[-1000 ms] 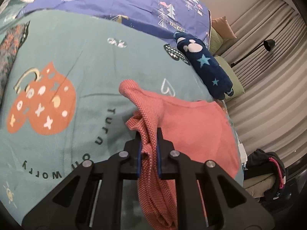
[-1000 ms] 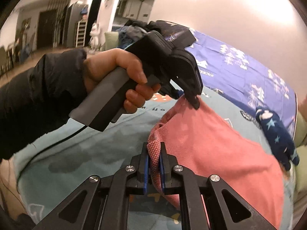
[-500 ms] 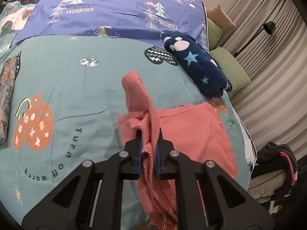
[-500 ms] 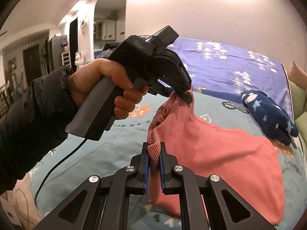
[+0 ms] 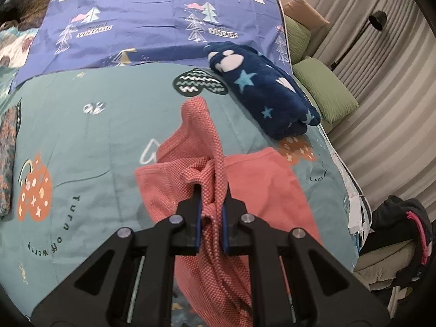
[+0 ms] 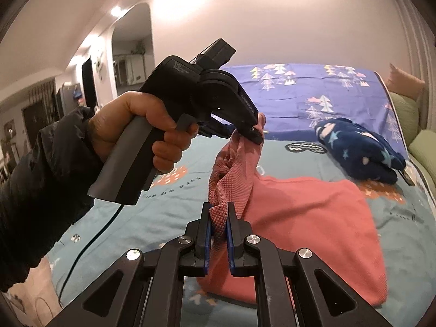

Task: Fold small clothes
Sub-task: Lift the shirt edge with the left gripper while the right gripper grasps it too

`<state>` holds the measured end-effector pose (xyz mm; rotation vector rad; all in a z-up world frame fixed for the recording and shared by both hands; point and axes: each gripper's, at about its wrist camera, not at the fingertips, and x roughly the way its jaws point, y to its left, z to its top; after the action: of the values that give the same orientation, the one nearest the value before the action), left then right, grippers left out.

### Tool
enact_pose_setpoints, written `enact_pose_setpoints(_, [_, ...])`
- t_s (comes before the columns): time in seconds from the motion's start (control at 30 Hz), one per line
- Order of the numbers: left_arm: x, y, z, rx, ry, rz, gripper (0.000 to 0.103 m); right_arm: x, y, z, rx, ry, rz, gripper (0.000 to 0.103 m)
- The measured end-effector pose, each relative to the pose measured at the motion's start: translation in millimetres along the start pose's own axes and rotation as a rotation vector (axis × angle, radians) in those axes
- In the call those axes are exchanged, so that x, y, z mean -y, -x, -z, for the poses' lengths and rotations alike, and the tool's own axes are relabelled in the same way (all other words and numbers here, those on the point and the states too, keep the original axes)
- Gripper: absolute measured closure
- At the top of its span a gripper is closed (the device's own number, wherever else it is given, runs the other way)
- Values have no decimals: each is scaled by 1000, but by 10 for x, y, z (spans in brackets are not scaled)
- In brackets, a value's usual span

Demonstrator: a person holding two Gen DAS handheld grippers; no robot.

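Observation:
A coral-pink knit garment [image 5: 261, 185] lies partly on the teal bedspread [image 5: 109, 125] and is lifted at one edge. My left gripper [image 5: 212, 212] is shut on a bunched edge of it. My right gripper [image 6: 218, 218] is shut on another part of the same edge, and the garment [image 6: 313, 212] hangs down from both to the bed. In the right wrist view the left gripper [image 6: 256, 133], held by a hand, pinches the garment above and beyond my right gripper.
A folded navy star-print fleece [image 5: 261, 92] lies at the far right of the bed. A purple tree-print sheet [image 5: 152, 19] covers the far end. Green pillows [image 5: 324, 92], curtains and dark clothes on a seat [image 5: 400, 226] stand to the right. A patterned cloth [image 5: 6, 152] lies at left.
Both grippers have risen with the garment's edge still held. More of the garment is off the bed, and the rest has dragged along the spread.

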<state>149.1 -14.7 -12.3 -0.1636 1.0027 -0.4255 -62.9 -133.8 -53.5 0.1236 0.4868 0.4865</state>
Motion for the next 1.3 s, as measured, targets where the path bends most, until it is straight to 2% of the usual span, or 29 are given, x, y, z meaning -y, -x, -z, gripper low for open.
enact_pose_setpoints(0.23, [505,-173,-66,-17,-54,-25,90,366,220,72,21,-98,15,95])
enact_pose_setpoints(0.8, [1263,-766,-101,-103,-118,-60,90,1204,488,297,33,-331,31,95])
enact_pose_setpoints(1.13, [1635,-1283,-7,-192,-206,-142,90,1549,493,534,-22,-477,31,95])
enact_pose_setpoints(1.3, [1742,-1461,45,-216,-239,-183,87,1675,450,660,-57,-543,17,95])
